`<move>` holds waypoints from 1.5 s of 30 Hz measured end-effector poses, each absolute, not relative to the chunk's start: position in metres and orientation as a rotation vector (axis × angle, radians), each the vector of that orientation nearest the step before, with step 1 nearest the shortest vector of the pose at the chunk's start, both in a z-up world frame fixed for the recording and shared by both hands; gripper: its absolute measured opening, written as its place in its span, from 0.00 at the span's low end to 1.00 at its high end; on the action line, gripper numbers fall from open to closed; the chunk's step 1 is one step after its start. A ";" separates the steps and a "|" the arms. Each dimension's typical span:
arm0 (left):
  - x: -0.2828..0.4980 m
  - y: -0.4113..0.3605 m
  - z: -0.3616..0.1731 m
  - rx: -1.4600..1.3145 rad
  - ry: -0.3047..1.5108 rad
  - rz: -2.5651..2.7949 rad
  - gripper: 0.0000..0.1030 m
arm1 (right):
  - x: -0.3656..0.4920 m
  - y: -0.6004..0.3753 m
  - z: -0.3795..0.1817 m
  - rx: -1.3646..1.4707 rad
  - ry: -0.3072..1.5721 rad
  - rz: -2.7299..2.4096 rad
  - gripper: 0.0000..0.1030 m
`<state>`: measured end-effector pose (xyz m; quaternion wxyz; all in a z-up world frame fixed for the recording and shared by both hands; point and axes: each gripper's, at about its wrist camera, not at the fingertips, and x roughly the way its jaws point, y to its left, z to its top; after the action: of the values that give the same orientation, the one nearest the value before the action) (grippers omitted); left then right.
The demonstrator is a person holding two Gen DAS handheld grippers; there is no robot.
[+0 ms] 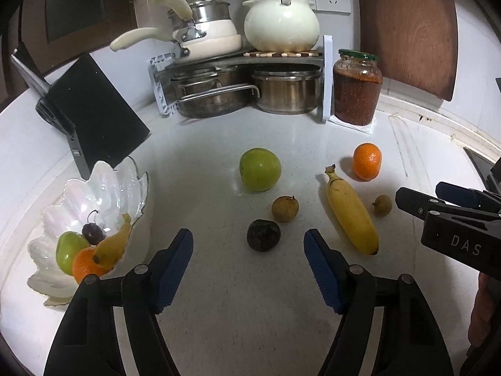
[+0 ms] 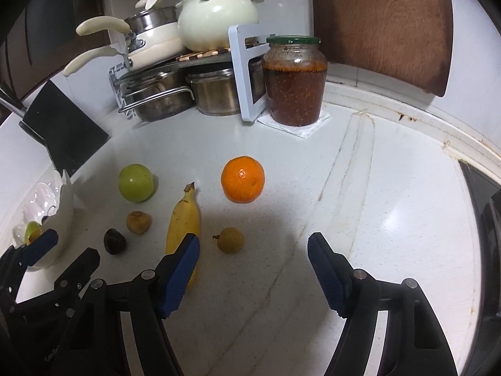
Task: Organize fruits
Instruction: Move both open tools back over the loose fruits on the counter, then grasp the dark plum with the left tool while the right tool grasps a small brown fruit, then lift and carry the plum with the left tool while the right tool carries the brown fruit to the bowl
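Loose on the white counter lie a green apple (image 1: 260, 169), an orange (image 1: 367, 161), a banana (image 1: 350, 213), two brown longans (image 1: 285, 208) (image 1: 382, 205) and a dark round fruit (image 1: 263, 235). A white shell-shaped bowl (image 1: 103, 181) at the left holds another apple, orange, banana and a dark cherry. My left gripper (image 1: 247, 233) is open, and the dark fruit sits just past its blue pads, untouched. My right gripper (image 2: 253, 238) is open too, above the counter, with the small longan (image 2: 231, 240) just ahead of its left pad and the banana (image 2: 183, 219) beside it.
A rack of pots (image 1: 238, 94) with a cream pot (image 1: 281, 22) on top fills the back corner. A jar of red paste (image 1: 357, 87) stands to its right, a black knife block (image 1: 94, 116) to its left. A dark edge (image 2: 479, 194) borders the counter at the right.
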<state>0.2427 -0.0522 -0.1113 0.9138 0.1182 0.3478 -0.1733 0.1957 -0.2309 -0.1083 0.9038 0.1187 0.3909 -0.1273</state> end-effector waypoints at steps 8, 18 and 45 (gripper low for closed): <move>0.258 -0.057 -0.119 0.237 0.749 -0.380 0.64 | 0.208 -0.233 -0.120 0.272 0.831 -0.262 0.68; 0.270 -0.059 -0.127 0.225 0.781 -0.398 0.58 | 0.217 -0.235 -0.128 0.292 0.847 -0.252 0.63; 0.280 -0.065 -0.142 0.200 0.856 -0.466 0.30 | 0.227 -0.235 -0.143 0.308 0.890 -0.209 0.25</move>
<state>0.2801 -0.0650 -0.1417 0.8787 0.0958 0.4108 -0.2235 0.2274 -0.2350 -0.1426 0.8859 0.1481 0.4280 -0.1006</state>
